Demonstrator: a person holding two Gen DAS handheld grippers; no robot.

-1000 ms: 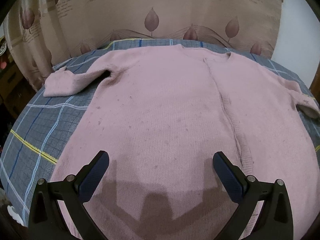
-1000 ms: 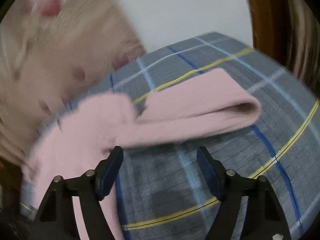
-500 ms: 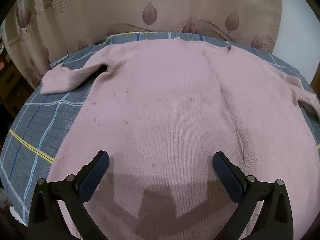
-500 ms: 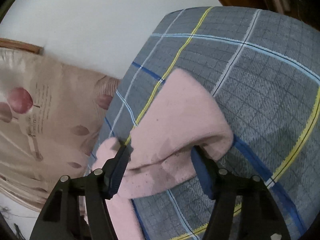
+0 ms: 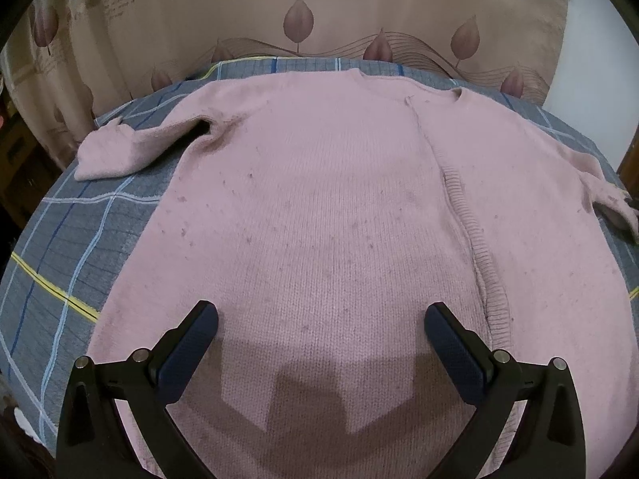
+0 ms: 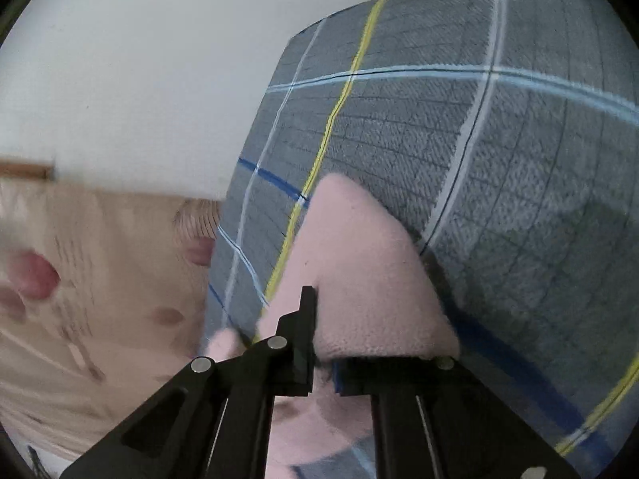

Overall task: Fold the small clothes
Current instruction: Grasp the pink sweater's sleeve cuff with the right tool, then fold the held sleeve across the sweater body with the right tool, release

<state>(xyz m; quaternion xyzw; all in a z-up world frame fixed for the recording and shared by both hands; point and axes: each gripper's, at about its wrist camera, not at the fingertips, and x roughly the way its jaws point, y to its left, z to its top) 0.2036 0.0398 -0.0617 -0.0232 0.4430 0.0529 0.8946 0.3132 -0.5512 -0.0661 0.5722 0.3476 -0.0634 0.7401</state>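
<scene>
Sweater [image 5: 319, 219]: pink knit, spread flat and face up on the plaid bedcover [image 5: 72, 247], neckline at the far edge, hem at the near edge under the left gripper; ribbed front band running from the neck toward the near right; small dark specks scattered over the knit.

Left sleeve [image 5: 120, 151]: lying out to the far left on the bedcover, bent, cuff end flat on the cloth.

Right sleeve [image 6: 359, 279]: far right side of the sweater; cuff lifted off the bedcover and pinched by the right gripper, cloth bulging past the fingertips.

Left gripper [image 5: 321, 319]: spread wide, holding nothing, hovering above the near part of the sweater; dark blue pads [image 5: 187, 351] on both fingers; shadow cast on the knit just below.

Right gripper [image 6: 323, 363]: clenched on the right sleeve near its cuff, black fingers drawn close together with pink knit between them.

Bedcover: grey plaid with white, blue and yellow lines, under the whole sweater.

Curtain [image 5: 299, 12]: beige with leaf print, hanging behind the far edge of the bed.

Wall [image 6: 139, 60]: plain white, to the far right beyond the bed corner.
</scene>
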